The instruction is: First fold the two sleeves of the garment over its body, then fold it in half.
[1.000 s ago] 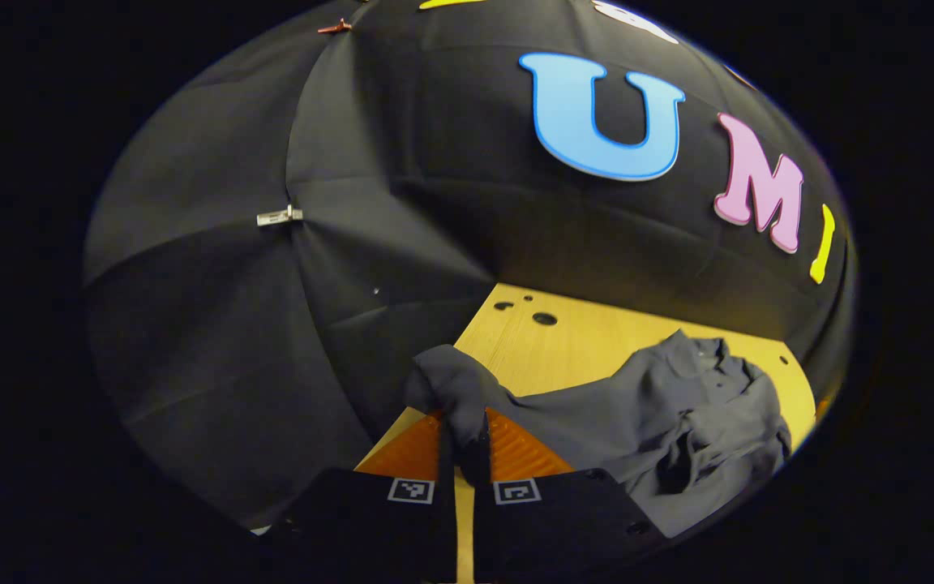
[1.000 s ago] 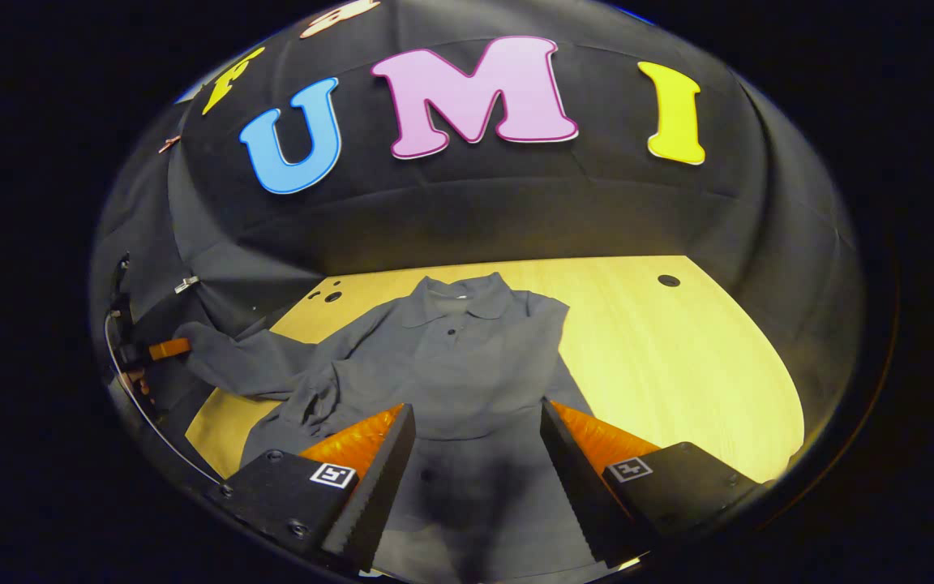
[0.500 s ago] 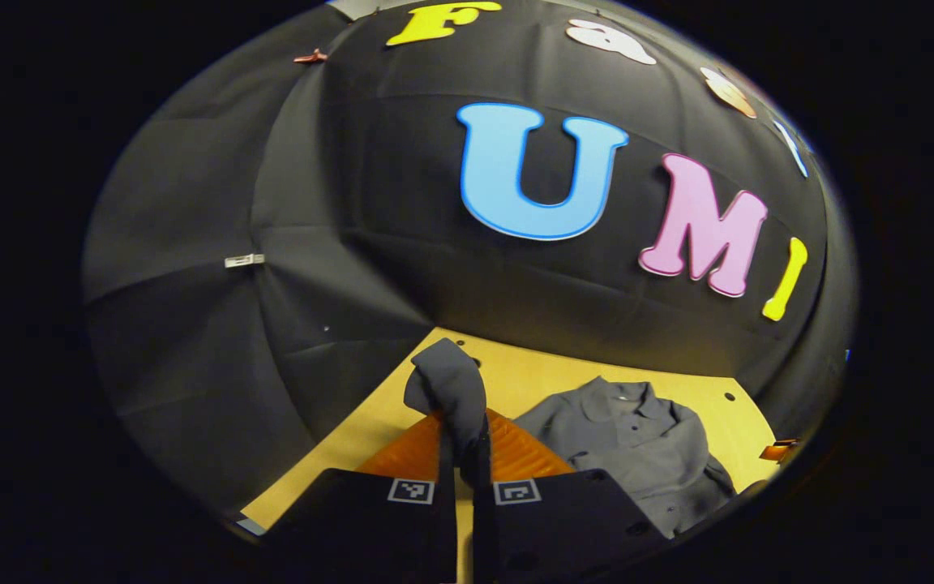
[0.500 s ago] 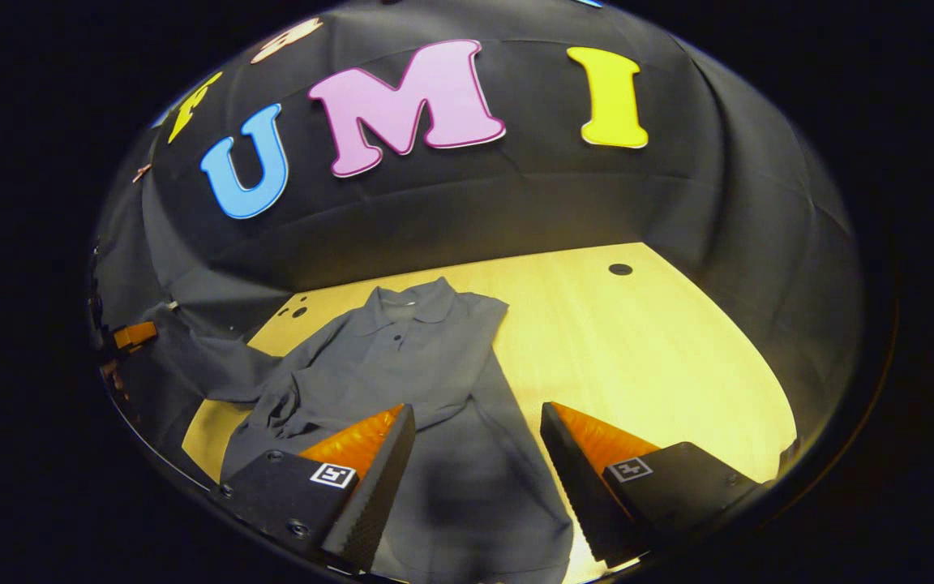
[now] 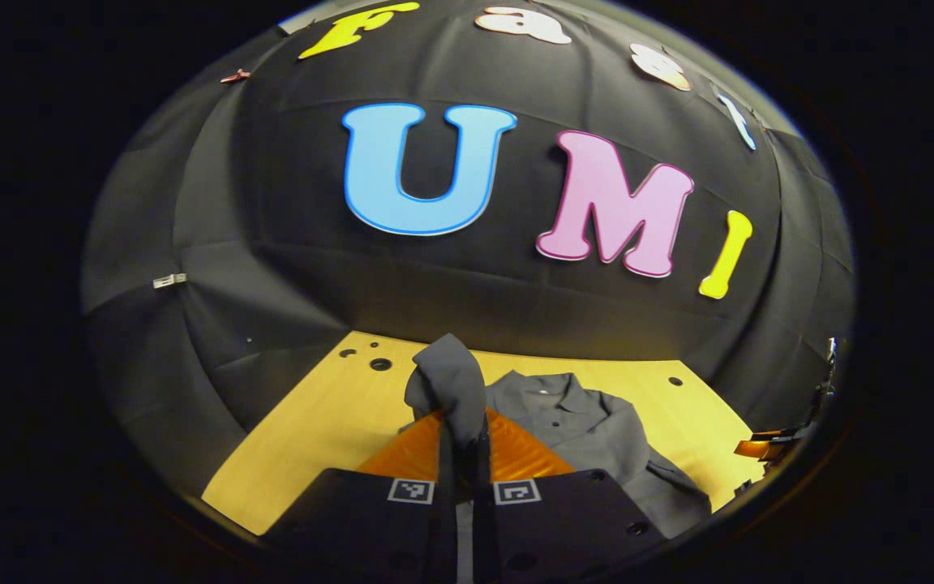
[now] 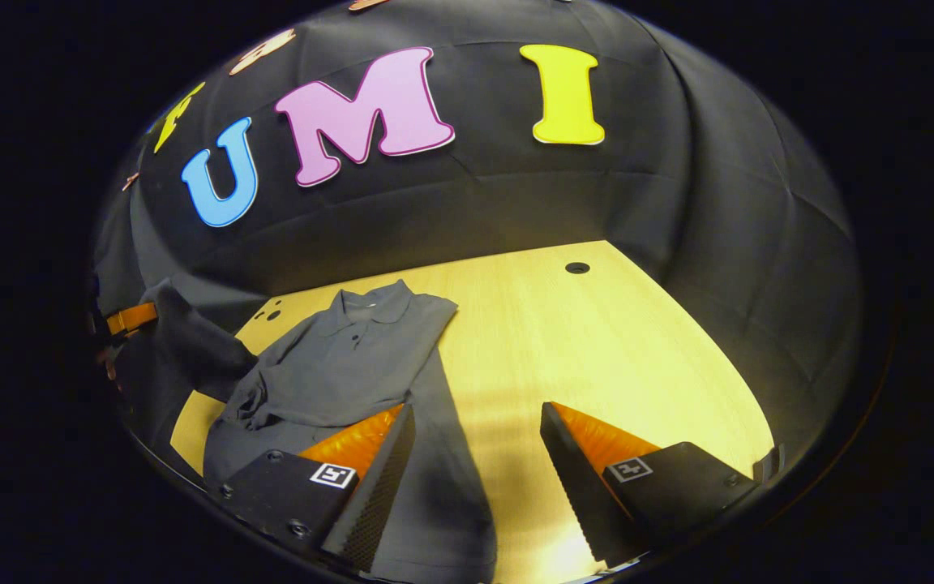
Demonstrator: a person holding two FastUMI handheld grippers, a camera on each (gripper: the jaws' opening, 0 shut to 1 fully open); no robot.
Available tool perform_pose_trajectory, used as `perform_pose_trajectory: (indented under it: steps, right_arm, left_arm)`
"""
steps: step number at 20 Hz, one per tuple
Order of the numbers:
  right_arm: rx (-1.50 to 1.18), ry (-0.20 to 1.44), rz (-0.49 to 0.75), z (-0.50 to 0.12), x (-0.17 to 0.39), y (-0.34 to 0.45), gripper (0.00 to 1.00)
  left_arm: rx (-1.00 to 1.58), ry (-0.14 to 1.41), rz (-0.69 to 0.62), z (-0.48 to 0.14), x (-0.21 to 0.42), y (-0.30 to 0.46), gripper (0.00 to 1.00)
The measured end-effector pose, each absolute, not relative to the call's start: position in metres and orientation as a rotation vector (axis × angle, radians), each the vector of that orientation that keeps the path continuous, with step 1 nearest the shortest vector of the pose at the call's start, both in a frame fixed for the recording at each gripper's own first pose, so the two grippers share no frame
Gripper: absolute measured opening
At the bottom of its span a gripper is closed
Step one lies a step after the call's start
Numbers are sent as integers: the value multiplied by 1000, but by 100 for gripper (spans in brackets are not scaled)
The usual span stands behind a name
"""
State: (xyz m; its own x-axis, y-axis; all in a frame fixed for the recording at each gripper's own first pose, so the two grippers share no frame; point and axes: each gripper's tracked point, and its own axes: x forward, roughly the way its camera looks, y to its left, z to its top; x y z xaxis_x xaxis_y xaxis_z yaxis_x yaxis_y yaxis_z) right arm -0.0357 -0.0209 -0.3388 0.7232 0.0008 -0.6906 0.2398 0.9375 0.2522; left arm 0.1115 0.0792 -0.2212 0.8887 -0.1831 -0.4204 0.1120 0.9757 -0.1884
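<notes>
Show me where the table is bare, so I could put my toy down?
The widest bare patch of the table lies between the shirt and the booth wall, ahead of the open right gripper. A smaller bare strip sits on the shirt's other side. It is crowded where the left gripper holds the sleeve up.

A light wooden table [image 6: 613, 341] with a visible grain spans the booth floor area. A single round hole [image 6: 576, 268] lies near its far edge toward the right. Two small round holes [image 6: 272, 311] sit close together at the far left corner. A black cloth wall [image 6: 718, 227], creased in places, encloses the table behind and at both sides.
</notes>
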Motion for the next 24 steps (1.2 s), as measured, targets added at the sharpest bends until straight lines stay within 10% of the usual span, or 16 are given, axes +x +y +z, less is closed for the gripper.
perform_pose_trajectory:
  steps: [24]
  right_arm:
    - [368, 869, -82, -401, -52, -81, 96]
  left_arm:
    - [-29, 718, -346, -387, 106, -143, 17]
